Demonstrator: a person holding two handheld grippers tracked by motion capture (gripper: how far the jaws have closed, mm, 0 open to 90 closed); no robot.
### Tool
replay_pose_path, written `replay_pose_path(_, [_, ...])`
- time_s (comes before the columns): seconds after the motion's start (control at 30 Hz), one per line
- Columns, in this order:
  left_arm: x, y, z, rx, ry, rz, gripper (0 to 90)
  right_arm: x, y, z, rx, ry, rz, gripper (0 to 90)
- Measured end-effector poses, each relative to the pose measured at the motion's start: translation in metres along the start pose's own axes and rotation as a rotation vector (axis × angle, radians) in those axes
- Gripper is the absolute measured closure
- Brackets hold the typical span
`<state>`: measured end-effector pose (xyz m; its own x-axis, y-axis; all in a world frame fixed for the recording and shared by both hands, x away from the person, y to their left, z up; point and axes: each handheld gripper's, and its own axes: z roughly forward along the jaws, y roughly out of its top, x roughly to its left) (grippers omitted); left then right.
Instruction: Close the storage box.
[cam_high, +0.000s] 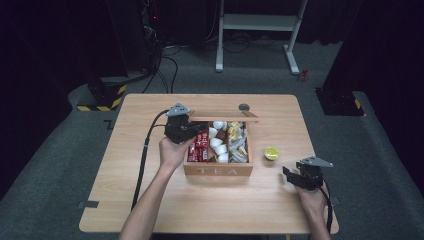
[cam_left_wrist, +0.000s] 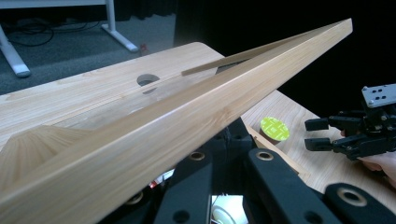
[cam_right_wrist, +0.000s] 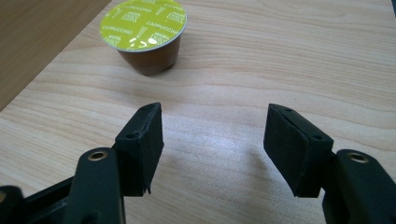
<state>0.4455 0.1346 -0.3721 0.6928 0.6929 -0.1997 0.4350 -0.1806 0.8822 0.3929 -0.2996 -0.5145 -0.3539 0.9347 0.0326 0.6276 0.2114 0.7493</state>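
Holding up the hinged lid (cam_left_wrist: 196, 100) of a wooden tea box (cam_high: 218, 170) at table centre, left gripper (cam_high: 181, 126) pinched on the lid's left end. Spread and empty, right gripper (cam_right_wrist: 212, 140) low over the tabletop (cam_high: 150, 200), just near of a cappuccino capsule (cam_right_wrist: 144, 33) standing upright right of the box. Likely risks: slipping off the lid and dropping it onto the packed sachets and capsules; nudging the light capsule over or rolling it toward the right table edge with a jaw tip. Open bare wood around the capsule; box wall close on its left, table edge near on the right.
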Motion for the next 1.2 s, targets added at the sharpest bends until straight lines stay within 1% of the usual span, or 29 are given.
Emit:
replay_pose_path(0.13, [0.0, -0.001, 0.0, 0.003, -0.003, 0.006, 90.0, 0.0, -0.004, 0.004, 0.022, -0.015, -0.008, 37.7])
replay_pose_path(0.2, [0.0, -0.003, -0.001, -0.001, -0.011, 0.011, 90.0, 0.001, -0.005, 0.005, 0.028, -0.025, -0.009, 37.7])
replay_pose_path(0.27, [-0.001, -0.006, -0.001, -0.008, -0.018, 0.009, 90.0, 0.003, -0.005, 0.006, 0.03, -0.037, -0.028, 37.0])
replay_pose_path(0.47, [-0.003, -0.012, -0.001, -0.01, -0.009, 0.024, 90.0, 0.002, -0.004, 0.007, 0.036, -0.043, -0.021, 31.1])
replay_pose_path(0.77, [-0.006, -0.023, -0.002, -0.006, -0.013, 0.03, 90.0, 0.002, -0.004, 0.007, 0.038, -0.044, -0.019, 30.2])
replay_pose_path(0.97, [-0.008, -0.029, -0.002, 0.003, -0.026, 0.019, 90.0, 0.002, -0.004, 0.007, 0.038, -0.043, -0.02, 30.2])
replay_pose_path(1.07, [-0.008, -0.032, -0.002, 0.003, -0.03, 0.018, 90.0, 0.002, -0.004, 0.007, 0.038, -0.043, -0.019, 30.1])
replay_pose_path(1.2, [-0.009, -0.036, -0.002, 0.001, -0.034, 0.006, 90.0, 0.002, -0.004, 0.007, 0.038, -0.043, -0.02, 29.9])
